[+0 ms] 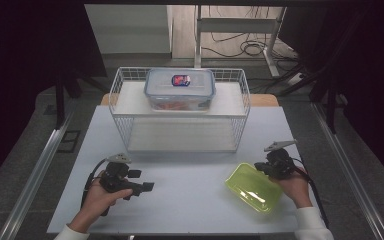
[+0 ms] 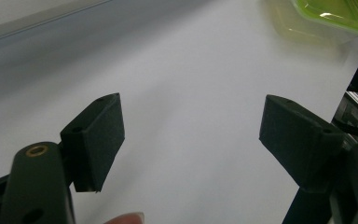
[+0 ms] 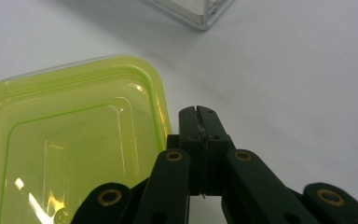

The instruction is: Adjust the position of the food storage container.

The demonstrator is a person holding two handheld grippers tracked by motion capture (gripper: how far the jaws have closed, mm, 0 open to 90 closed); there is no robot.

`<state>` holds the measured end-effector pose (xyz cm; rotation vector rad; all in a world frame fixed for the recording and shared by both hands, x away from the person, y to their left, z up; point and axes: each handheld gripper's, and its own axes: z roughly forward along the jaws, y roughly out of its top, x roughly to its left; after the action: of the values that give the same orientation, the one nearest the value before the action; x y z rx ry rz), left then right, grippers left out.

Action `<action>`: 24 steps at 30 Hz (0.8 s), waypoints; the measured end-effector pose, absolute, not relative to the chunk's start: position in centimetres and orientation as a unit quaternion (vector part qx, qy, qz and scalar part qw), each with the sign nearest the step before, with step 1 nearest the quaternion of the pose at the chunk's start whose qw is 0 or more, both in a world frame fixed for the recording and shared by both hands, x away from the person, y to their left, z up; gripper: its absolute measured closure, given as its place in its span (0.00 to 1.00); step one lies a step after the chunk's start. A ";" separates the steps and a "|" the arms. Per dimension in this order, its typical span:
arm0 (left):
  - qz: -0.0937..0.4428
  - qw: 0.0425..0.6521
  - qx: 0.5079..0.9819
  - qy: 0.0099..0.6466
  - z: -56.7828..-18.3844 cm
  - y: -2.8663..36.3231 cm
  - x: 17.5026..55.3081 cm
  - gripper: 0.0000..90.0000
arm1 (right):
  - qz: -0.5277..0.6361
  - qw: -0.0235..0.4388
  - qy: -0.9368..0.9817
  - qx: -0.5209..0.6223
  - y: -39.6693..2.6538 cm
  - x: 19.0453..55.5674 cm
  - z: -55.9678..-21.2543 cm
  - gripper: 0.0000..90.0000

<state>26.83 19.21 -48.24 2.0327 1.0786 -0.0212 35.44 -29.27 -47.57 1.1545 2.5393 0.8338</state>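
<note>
A lime-green see-through plastic tub [image 1: 253, 187] lies on the white table at the front right; it is also seen close up [image 3: 70, 154] and at the top right [image 2: 331, 14]. My right gripper [image 1: 261, 168] rests at the tub's far right corner. Its jaws [image 3: 199, 116] are shut tight against each other just beside the rim, with nothing seen between them. My left gripper [image 1: 141, 180] is held at the front left, pointing right across the table. Its jaws [image 2: 191, 135] stand wide open over bare table.
A white wire basket [image 1: 115, 95] stands at the back middle of the table [image 1: 190, 205], its corner [image 3: 200, 14] near my right gripper. Inside it sits a clear lidded box [image 1: 180, 89] with a small label and something orange inside.
</note>
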 end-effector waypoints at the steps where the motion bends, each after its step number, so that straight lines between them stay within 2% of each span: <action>1: -0.009 0.408 0.807 0.426 -48.2 19.2 26.8 0.24 | 0.284 0.114 0.869 0.390 -29.1 35.3 -47.6 0.99; 5: -0.011 0.408 0.809 0.424 -48.2 18.9 26.9 0.24 | 0.289 0.109 0.873 0.378 -28.9 35.0 -47.6 0.99; 11: -0.010 0.411 0.807 0.424 -48.1 19.0 27.0 0.24 | 0.301 0.137 0.846 0.418 -30.9 34.3 -46.4 0.99; 19: -0.011 0.418 0.805 0.420 -47.7 18.9 27.3 0.24 | 0.279 0.149 0.810 0.495 -34.9 29.3 -45.7 0.99; 24: -0.012 0.418 0.807 0.417 -47.6 18.7 27.4 0.24 | 0.249 0.144 0.807 0.517 -34.9 26.4 -46.3 0.99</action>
<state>27.44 18.65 -47.65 2.0239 1.0452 -0.0306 26.36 -34.92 -46.31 1.4890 2.3251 0.7178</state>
